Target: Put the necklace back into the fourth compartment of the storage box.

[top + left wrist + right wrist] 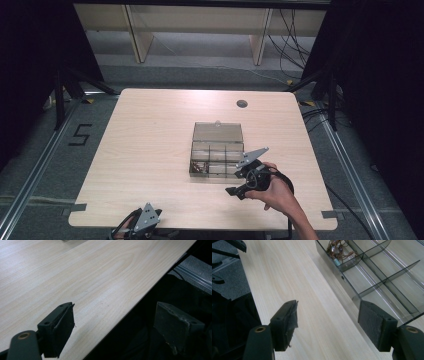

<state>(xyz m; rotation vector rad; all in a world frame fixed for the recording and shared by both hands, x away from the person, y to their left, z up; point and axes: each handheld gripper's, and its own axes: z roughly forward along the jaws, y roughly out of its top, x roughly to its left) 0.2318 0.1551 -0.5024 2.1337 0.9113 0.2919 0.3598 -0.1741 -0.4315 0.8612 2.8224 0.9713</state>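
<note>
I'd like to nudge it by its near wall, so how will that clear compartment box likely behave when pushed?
The compartment box looks like thin clear plastic and holds little besides a small tangle of wires, so it is probably light and would slide easily on the smooth table. Its open lid may wobble. The thin walls look somewhat fragile.

Pale wood table (150, 150), rounded corners, dark round hole (242, 104) near far edge, right of middle. Clear divided box (217, 150) lies open right of centre, nearer near edge, lid flat toward far edge. Tangle of brown wires (199, 166) in its near left compartment.
</note>
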